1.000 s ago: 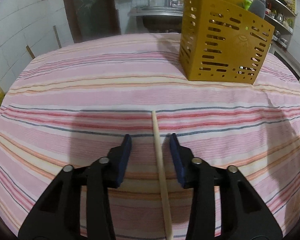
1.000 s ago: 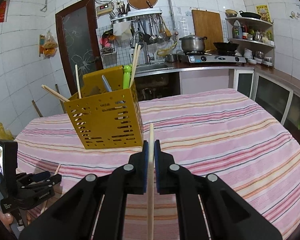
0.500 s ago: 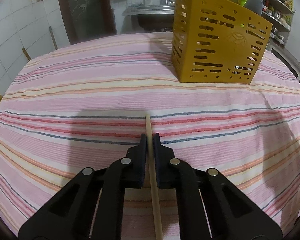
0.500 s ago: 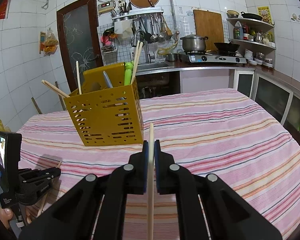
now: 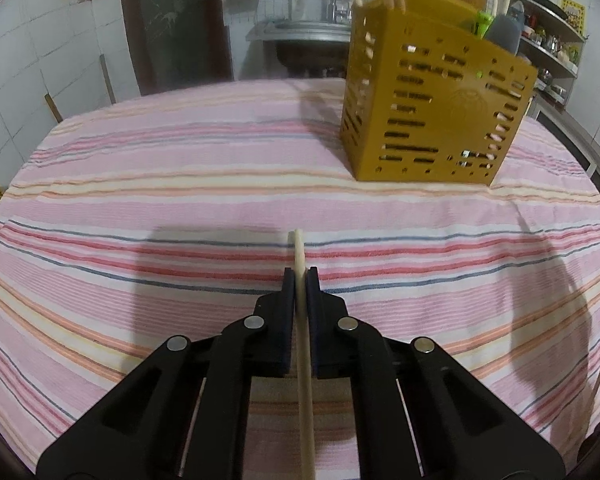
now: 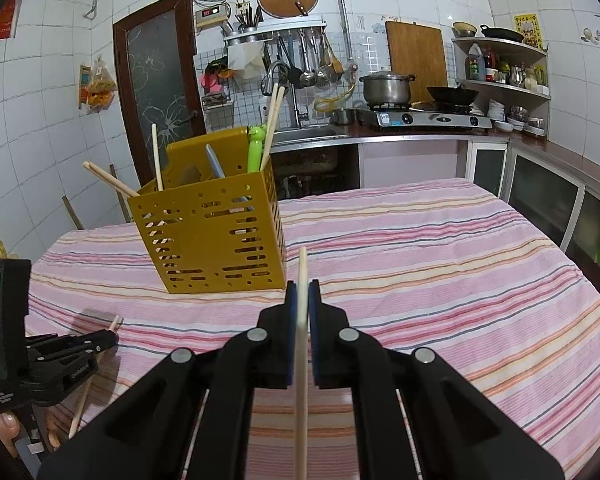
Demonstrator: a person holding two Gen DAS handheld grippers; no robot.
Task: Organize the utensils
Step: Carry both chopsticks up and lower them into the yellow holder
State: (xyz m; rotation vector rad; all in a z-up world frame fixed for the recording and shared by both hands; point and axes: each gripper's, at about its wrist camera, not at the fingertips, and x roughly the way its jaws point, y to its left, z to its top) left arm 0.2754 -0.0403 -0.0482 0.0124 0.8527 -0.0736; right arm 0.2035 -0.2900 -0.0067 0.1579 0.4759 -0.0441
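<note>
A yellow slotted utensil holder (image 5: 432, 116) stands on the striped tablecloth, also in the right wrist view (image 6: 212, 236), with several chopsticks, a green utensil and a grey one inside. My left gripper (image 5: 300, 276) is shut on a pale wooden chopstick (image 5: 304, 352), lifted slightly above the cloth. It also shows in the right wrist view (image 6: 108, 338) at the far left with its chopstick (image 6: 94, 376). My right gripper (image 6: 302, 286) is shut on another chopstick (image 6: 301, 360), held above the table just right of the holder's front corner.
The pink striped tablecloth (image 6: 440, 280) covers the round table. Behind it are a sink counter, a gas stove with a steel pot (image 6: 388, 88), wall shelves at the right and a dark door (image 6: 160, 92) at the left.
My left gripper closed on the chopstick that lay between its open fingers and raised it a little, and the holder looms nearer. My right gripper stayed shut on its chopstick and rose slightly.
</note>
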